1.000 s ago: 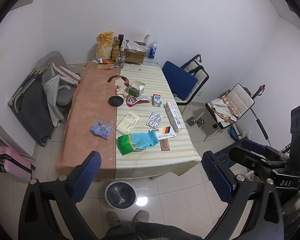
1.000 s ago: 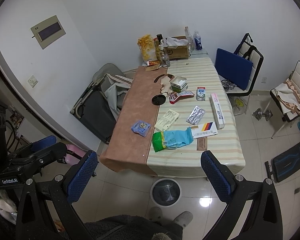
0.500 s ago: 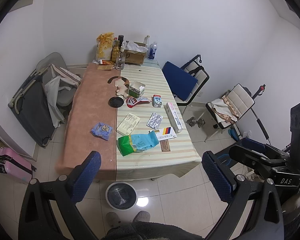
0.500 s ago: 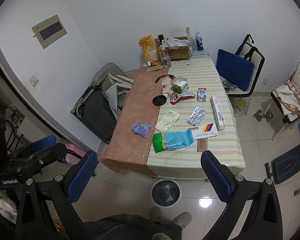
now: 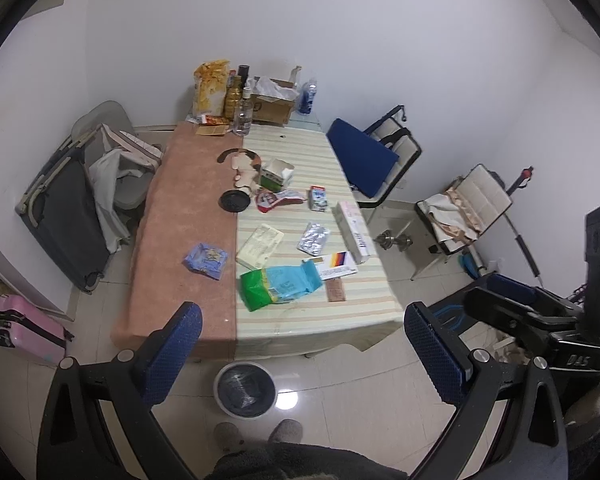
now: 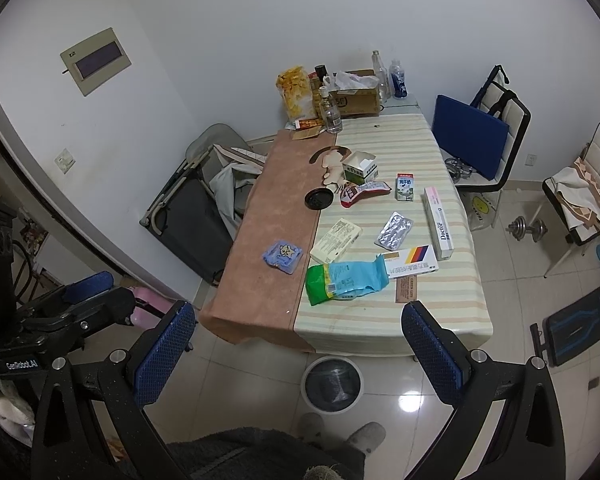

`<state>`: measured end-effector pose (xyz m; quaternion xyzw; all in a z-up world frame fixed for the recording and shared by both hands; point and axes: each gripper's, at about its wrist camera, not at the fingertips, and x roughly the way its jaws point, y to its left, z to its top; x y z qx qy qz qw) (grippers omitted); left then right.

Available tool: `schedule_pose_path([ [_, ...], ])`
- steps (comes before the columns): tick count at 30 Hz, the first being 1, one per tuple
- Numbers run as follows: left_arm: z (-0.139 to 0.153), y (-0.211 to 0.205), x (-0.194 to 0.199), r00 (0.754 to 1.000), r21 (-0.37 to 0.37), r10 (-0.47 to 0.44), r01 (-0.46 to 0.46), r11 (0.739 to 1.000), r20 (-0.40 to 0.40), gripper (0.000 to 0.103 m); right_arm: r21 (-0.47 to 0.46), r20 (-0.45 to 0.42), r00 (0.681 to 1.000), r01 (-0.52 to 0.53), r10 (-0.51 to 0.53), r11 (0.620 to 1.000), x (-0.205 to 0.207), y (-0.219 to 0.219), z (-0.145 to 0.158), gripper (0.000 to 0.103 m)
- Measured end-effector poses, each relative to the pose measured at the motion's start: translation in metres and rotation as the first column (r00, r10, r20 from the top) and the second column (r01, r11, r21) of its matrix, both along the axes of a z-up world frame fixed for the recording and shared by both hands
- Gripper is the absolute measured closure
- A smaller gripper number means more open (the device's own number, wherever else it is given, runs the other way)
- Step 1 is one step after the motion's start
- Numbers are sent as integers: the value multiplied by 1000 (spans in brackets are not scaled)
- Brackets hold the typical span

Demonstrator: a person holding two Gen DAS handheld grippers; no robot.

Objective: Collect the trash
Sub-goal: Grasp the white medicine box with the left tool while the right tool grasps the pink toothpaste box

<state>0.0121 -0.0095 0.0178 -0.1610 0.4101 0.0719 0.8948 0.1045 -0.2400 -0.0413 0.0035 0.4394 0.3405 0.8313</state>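
Both grippers hang wide apart and empty above the floor, short of the table: left gripper, right gripper. Nothing is collected yet; wrappers, with the green bag nearest, litter the table, and the bin stands below its near edge. The next move, I judge, is reaching down to that bag. Against the earlier frames, the view has barely shifted.

Lighting: even, soft indoor light. Glare: bright spot on glossy floor, also in right view. Shadows: faint under table. Distortion: strong fisheye, dark corners. Focus: sharp overall.
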Motion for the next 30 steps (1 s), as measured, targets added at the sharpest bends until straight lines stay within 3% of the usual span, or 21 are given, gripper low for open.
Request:
schedule_pose_path([
  [5,-16,6,17,996,159,84,-77,984,-35,0,-8,-21,995,102,-102,995,13,3,-12,0],
  [11,-68,50,61,982,196,162,-141,970,-94,0,-93,-59,962,260,-266,961,52,4,-52,0],
  [17,-138,72,136,946,193,201,-154,969,-254,0,-224,-125,932,307,-339,925,140,6,-114,0],
  [21,-188,71,202,920,236,164,-82,968,-355,0,-305,-171,923,284,-346,909,226,11,-169,0],
  [23,-225,68,243,889,255,131,-17,967,-439,0,-353,-199,917,263,-346,898,277,16,-204,0],
  [26,-280,67,295,825,225,76,63,972,-560,0,-395,-258,904,222,-340,891,340,25,-251,1],
  [30,-338,71,342,750,174,13,136,975,-661,0,-466,-306,893,162,-330,870,407,45,-314,12],
])
